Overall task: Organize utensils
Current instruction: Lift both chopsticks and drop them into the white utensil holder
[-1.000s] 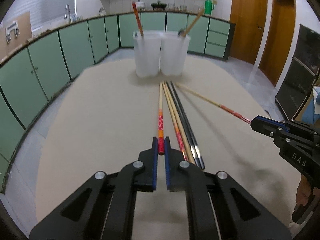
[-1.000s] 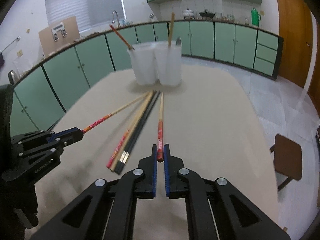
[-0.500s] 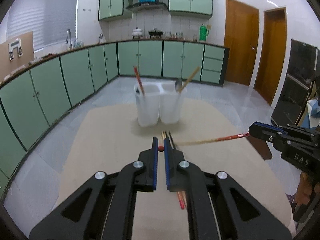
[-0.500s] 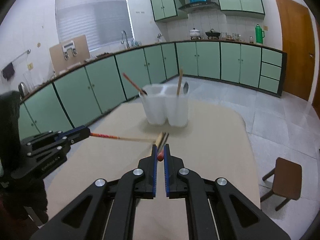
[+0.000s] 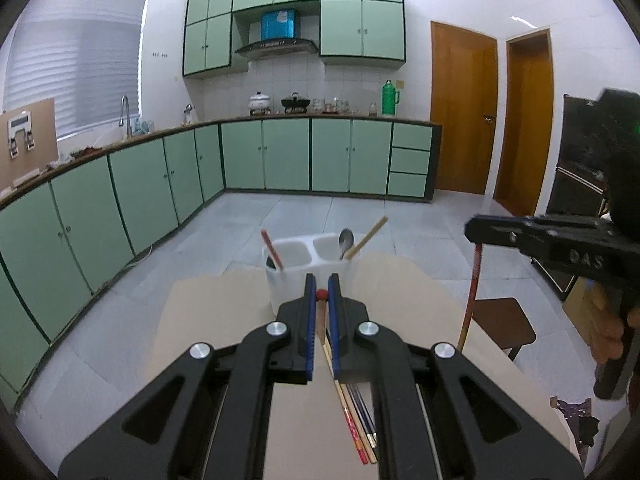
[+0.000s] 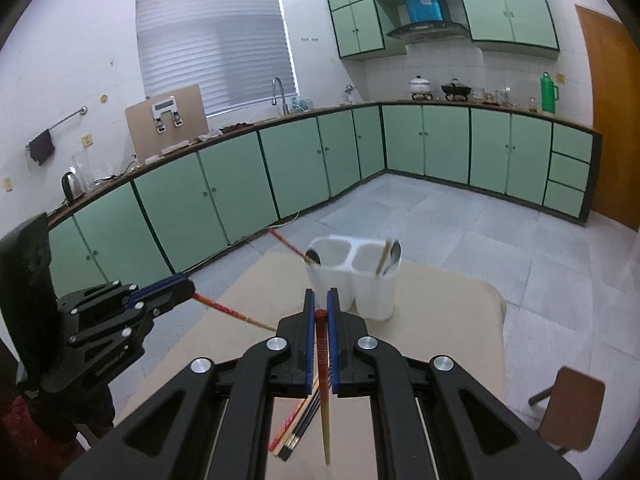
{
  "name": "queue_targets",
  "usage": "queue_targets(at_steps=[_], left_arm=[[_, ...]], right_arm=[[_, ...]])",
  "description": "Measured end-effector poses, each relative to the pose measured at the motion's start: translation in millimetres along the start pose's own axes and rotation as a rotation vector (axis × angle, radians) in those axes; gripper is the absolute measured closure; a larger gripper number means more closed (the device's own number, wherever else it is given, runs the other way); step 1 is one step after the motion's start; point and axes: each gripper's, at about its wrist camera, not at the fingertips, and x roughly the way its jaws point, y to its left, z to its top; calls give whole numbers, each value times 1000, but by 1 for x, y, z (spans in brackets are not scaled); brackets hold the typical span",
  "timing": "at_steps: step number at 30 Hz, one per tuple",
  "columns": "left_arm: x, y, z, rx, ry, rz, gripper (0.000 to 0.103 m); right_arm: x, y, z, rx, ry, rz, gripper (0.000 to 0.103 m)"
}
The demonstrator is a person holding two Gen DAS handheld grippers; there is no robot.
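My left gripper [image 5: 321,283] is shut on the red end of a chopstick [image 5: 320,295], whose shaft hangs down under the jaws. My right gripper [image 6: 321,300] is shut on another red-ended chopstick [image 6: 325,400], which slopes down toward the beige table [image 6: 440,320]. Each gripper shows in the other's view, the right gripper [image 5: 474,231] with its stick dangling and the left gripper [image 6: 189,287] with its stick slanting. A white two-compartment holder [image 5: 304,268] [image 6: 352,276] stands ahead and below, holding a spoon [image 5: 346,240] and chopsticks. Several chopsticks [image 5: 358,420] [image 6: 296,428] lie on the table.
A brown stool [image 5: 500,320] [image 6: 572,408] stands by the table's right side. Green cabinets [image 5: 280,156] line the walls beyond a tiled floor. A person's hand [image 5: 612,328] grips the right tool's handle. The table's edges fall off left and right.
Both grippers have risen from the table, each carrying its chopstick, and the views have tipped up from the tabletop to the kitchen. The holder now sits lower and smaller in both views.
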Motion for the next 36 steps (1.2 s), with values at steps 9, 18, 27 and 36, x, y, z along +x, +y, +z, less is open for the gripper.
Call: queue_targets(at_steps=[9,18,27,36], left_arm=[[-9,3,54,14,-120,-11,98],[29,8,108,36,-183,25,98],[98,23,124,9,-145,37,98],[157,34,109,-1,-51,52,98]], right_arm=[[-6,4,68,-62,-125,-18,97],[29,-1,142,-68,-262,-78,97],[91,-25,151,-26,-264,-141,97],[137,-46,125,31,-201,-145,97]])
